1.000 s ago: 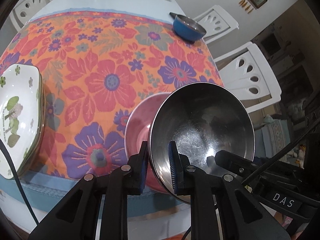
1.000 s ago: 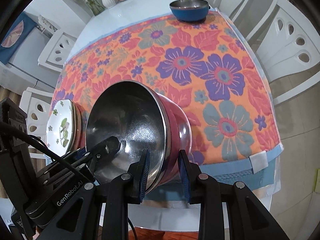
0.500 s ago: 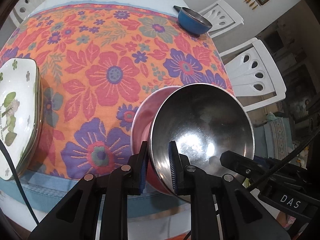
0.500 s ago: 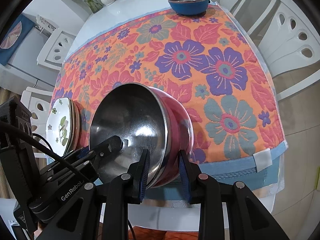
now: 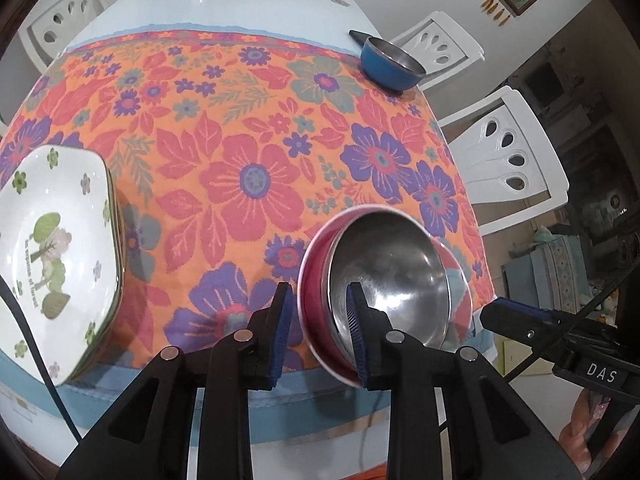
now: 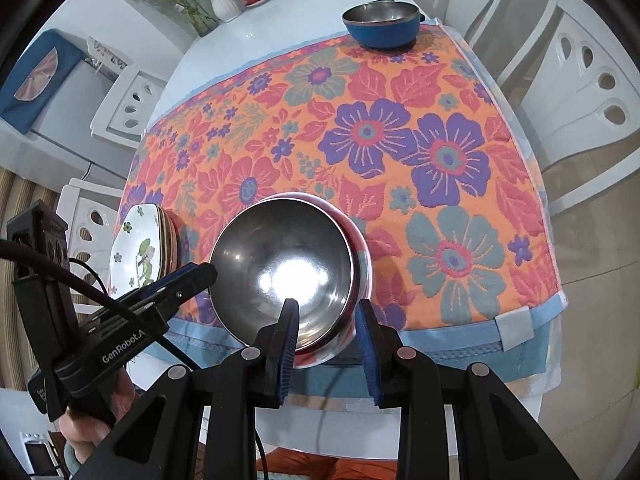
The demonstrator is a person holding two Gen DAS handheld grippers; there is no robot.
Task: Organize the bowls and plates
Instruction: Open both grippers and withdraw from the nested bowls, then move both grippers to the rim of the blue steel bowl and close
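A pink bowl (image 5: 392, 272) with a steel inside hangs tilted over the table's front edge. Whether it touches the cloth I cannot tell. In the left wrist view my left gripper (image 5: 318, 332) straddles its near rim. The jaws are opening: the outer pad stands clear of the pink wall and the other pad is inside the bowl. My right gripper (image 6: 327, 332) is shut on the bowl (image 6: 280, 256), one pad inside and one on the outer wall. A stack of white plates (image 5: 52, 240) with green print lies to the left. A blue bowl (image 5: 390, 66) sits at the far right corner.
An orange flowered cloth (image 5: 248, 140) covers the table's near half, with bare white tabletop (image 5: 224, 0) behind it. White chairs (image 5: 516, 160) stand along the right side and at the far left. A vase of flowers (image 6: 224, 4) and a small red dish stand at the far end.
My left gripper's jaws have spread off the bowl's rim. The bowl has tipped from steeply tilted toward level and sunk lower in the left wrist view. The right gripper keeps its hold.
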